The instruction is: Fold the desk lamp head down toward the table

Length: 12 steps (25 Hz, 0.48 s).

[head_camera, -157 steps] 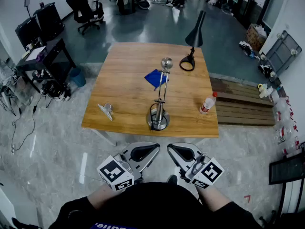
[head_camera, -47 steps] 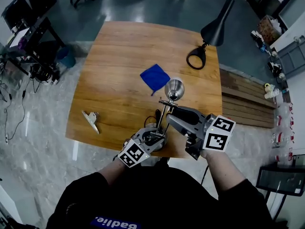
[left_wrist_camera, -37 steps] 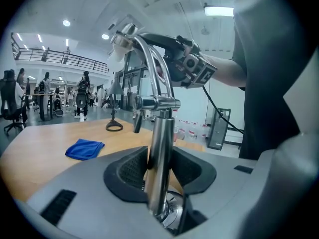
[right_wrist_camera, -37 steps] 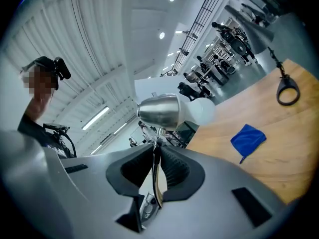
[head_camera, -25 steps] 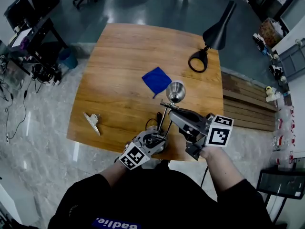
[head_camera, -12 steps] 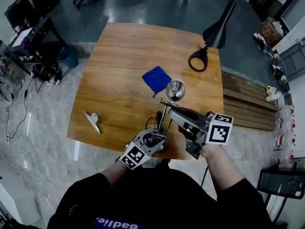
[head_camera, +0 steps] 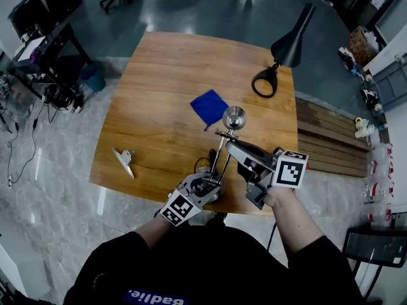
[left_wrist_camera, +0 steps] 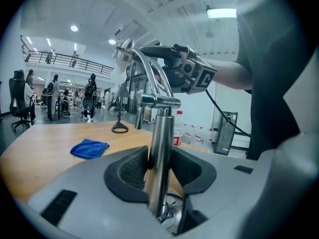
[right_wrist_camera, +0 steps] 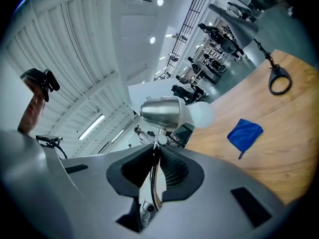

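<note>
The wooden table [head_camera: 159, 75] stretches away ahead of both my pairs of fingers. The desk lamp [head_camera: 220, 157] stands at its near edge, in my grasp. My left fingers [left_wrist_camera: 130, 169] pinch its upright post [left_wrist_camera: 160, 148] just above the base. My right fingers [right_wrist_camera: 174, 172], higher up, pinch the thin upper arm [right_wrist_camera: 154, 176] just behind the silver head [right_wrist_camera: 164, 114], which sits just past their tips, raised well off the table. Beyond the head lies a blue cloth [head_camera: 210, 105].
</note>
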Each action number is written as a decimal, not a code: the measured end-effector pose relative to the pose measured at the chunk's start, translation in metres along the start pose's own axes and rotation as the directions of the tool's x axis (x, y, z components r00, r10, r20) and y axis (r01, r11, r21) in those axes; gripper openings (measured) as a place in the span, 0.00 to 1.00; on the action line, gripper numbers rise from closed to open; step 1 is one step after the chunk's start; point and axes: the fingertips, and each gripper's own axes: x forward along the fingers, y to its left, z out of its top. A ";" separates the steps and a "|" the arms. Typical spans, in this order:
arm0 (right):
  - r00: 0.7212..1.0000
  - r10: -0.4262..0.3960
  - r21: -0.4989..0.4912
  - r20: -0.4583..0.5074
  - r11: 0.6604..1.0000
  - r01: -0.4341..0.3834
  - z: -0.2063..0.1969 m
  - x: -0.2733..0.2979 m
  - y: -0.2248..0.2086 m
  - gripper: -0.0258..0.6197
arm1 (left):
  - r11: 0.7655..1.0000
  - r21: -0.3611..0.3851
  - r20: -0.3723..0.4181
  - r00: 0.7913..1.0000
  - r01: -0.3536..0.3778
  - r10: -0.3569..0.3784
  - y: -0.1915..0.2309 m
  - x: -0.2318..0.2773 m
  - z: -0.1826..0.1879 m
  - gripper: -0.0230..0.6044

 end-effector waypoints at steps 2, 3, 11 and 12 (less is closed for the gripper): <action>1.000 -0.008 0.013 0.005 1.000 0.007 0.001 0.000 -0.006 0.11 | 1.000 -0.001 0.001 1.000 -0.003 0.003 0.000 0.001 0.000 0.25; 1.000 -0.011 0.022 0.008 1.000 0.011 0.002 0.001 -0.009 0.11 | 1.000 -0.002 0.001 1.000 -0.004 0.004 0.001 0.001 0.001 0.25; 1.000 -0.010 0.067 0.020 0.998 0.008 0.005 0.006 -0.023 0.12 | 1.000 -0.013 0.007 1.000 -0.013 0.013 0.003 0.000 0.002 0.25; 1.000 -0.016 0.070 0.018 0.997 0.015 0.005 0.006 -0.027 0.12 | 1.000 -0.015 0.007 1.000 -0.014 0.014 0.003 0.000 0.002 0.25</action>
